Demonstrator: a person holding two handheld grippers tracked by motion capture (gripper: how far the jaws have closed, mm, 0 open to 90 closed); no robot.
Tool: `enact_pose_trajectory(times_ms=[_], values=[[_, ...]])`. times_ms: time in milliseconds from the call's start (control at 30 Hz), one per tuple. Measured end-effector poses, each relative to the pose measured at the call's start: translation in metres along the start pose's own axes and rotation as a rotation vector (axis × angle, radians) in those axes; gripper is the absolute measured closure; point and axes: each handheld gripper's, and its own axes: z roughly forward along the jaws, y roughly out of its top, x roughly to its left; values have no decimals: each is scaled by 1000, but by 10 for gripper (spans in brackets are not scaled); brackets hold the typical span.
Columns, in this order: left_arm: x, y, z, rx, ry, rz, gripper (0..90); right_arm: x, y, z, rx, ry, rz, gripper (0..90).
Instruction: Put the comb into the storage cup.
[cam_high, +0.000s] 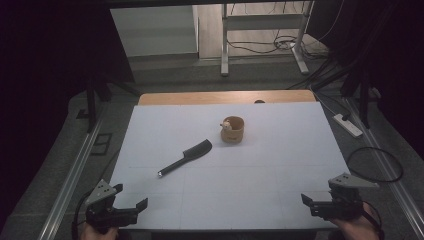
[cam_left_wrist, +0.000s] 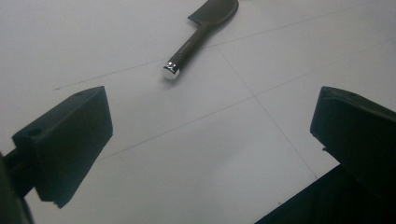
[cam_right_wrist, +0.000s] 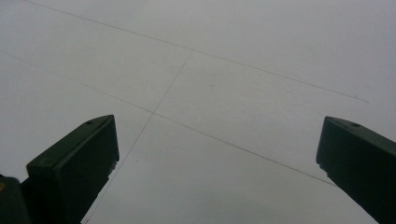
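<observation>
both tools stand apart, empty. steer the left tool to the black comb handle, jaws straddling it crosswise; right tool waits near the tabletop edge.

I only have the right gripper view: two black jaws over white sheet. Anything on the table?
Observer: Yes. A black comb lies left of centre on the white sheet.
Operator: Anything else?
Observer: A small tan cup stands beyond the comb, a little figure at its rim.
Operator: Which gripper is closer to the comb?
Observer: The left gripper, open and empty; the comb's shiny handle tip points toward it.
</observation>
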Motion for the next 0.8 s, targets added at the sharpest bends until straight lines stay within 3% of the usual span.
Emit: enact_pose_trajectory(times_ms=[800], values=[[1,2,3,26,-28,8,0,1,0,0,8,7,-3,0]])
